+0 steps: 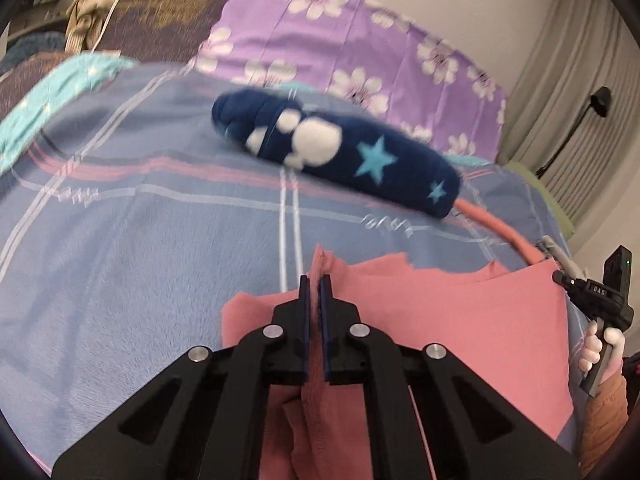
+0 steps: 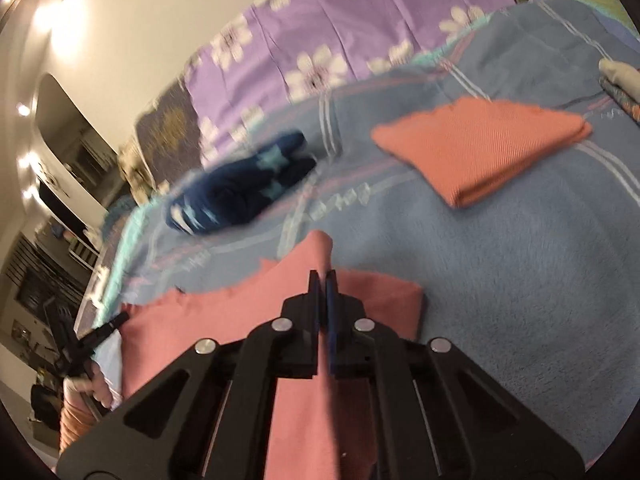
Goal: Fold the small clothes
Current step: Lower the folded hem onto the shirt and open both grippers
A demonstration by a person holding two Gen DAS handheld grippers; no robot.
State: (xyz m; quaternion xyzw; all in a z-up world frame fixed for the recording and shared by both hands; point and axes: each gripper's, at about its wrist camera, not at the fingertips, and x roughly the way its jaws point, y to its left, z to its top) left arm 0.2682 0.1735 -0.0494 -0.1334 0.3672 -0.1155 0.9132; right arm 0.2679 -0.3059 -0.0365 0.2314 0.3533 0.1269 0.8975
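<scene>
Nearest in the left wrist view, the left gripper (image 1: 315, 280) has its jaws closed on a raised fold of the pink cloth (image 1: 460, 320); a ridge of fabric runs up between the two black fingers and pokes out past their tips. In the right wrist view the right gripper (image 2: 322, 276) is likewise clamped on a pinched-up corner of the same pink cloth (image 2: 208, 332), which stands in a small peak beyond the fingertips. The cloth lies on the blue plaid blanket (image 1: 140, 220) directly under both grippers, stretched sideways between them, so its long axis runs across the bed from one gripper to the other, with its ragged far edge facing the head of the bed. At the right edge of the left wrist view a hand (image 1: 600, 350) holds the black handle of the other gripper, just beside the cloth's far corner.

Farther out on the blanket, in the right wrist view, a folded orange-pink garment (image 2: 480, 148) lies flat to the right, well apart from the held cloth, its long axis slanting across the bed. To its left lies a navy fleece bundle with stars and white patches (image 1: 340, 152), rolled into a long shape that in the left wrist view runs diagonally from upper left to lower right. Behind everything, a purple flowered sheet (image 1: 360, 40) covers the head of the bed.
</scene>
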